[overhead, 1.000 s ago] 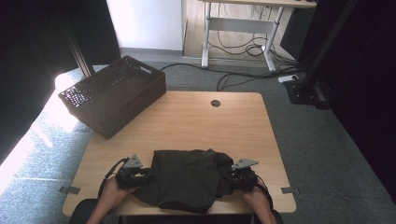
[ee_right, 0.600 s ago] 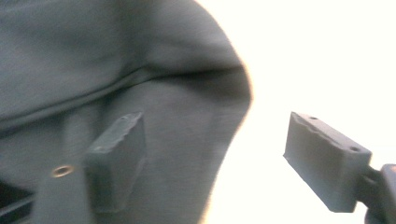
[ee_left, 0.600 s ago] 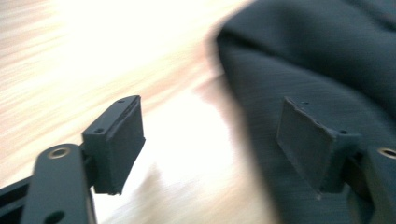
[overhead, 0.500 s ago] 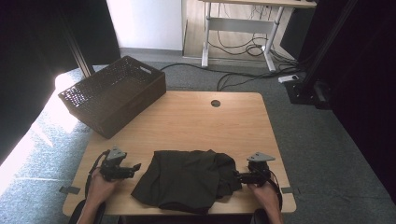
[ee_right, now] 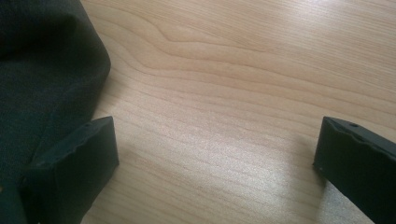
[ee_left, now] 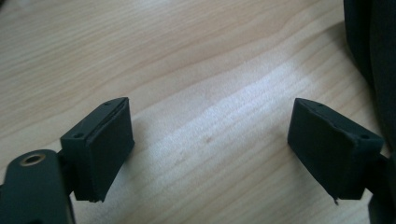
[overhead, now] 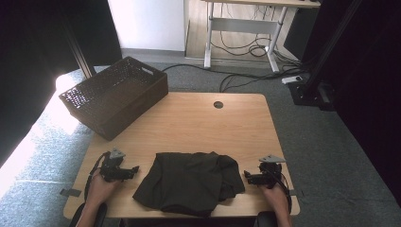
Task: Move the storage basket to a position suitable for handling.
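A dark, crumpled garment [overhead: 189,182] lies flat near the table's front edge. My left gripper [overhead: 130,169] rests on the wood just left of it, pointing toward it. Its jaws have just been opening and stand wide, with bare wood between them [ee_left: 210,112]; the garment's edge [ee_left: 373,46] lies beyond the far jaw. My right gripper [overhead: 247,177] sits just right of the garment, apart from it. Its jaws have also just been opening and hold nothing [ee_right: 217,126]. In the right gripper view, the cloth [ee_right: 42,70] reaches up beside one jaw.
A dark woven basket [overhead: 116,94] stands on the table's far left corner, partly overhanging it. The wooden table [overhead: 203,127] has a cable hole [overhead: 218,104] near its far edge. Beyond it are a desk frame and cables on the floor.
Both grippers let go of the garment's sides, opened, and drew outward, left and right. The garment now lies loose between them.
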The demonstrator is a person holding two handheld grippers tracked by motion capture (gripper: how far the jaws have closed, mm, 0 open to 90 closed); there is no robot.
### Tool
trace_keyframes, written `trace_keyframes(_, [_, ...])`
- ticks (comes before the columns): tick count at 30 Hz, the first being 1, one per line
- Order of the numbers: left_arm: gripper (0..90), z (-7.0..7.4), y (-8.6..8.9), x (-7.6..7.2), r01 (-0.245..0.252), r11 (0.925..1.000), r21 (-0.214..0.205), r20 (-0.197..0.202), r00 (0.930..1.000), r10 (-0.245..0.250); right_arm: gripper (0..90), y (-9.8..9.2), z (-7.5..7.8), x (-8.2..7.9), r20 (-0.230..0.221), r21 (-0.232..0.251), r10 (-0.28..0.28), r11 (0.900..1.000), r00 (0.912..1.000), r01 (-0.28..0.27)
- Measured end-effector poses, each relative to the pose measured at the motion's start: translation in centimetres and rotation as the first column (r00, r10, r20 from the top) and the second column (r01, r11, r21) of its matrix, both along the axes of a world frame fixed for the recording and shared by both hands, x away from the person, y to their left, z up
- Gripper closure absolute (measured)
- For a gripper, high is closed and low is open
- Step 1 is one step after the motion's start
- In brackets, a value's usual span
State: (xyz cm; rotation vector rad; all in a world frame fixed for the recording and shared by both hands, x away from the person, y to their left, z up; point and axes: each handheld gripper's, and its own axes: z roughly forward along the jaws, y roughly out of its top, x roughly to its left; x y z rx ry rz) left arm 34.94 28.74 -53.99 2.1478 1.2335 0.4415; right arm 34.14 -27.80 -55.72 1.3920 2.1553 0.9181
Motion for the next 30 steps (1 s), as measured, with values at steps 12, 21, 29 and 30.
trace_keyframes(12, [17.9,3.8,0.3,2.0,0.046,0.9964,-0.072,0.037,0.9984,-0.043,0.0,0.1,0.0,-0.1,0.000,0.001,-0.014,0.9999,0.9999,0.014])
trace_keyframes(21, [23.8,6.9,0.0,3.9,0.065,0.9960,-0.062,0.063,0.9962,-0.061,0.0,0.1,0.0,-0.2,-0.001,0.001,-0.015,0.9999,0.9999,0.015])
trace_keyframes(29, [26.6,8.3,-0.1,5.4,0.071,0.9966,-0.041,0.065,0.9955,-0.068,0.0,0.1,0.0,-0.2,0.000,0.001,-0.015,0.9999,0.9999,0.015])
trace_keyframes(30, [27.4,8.5,-0.1,5.6,0.072,0.9965,-0.042,0.067,0.9953,-0.069,0.0,0.1,0.0,-0.2,-0.001,0.001,-0.016,0.9999,0.9999,0.016])
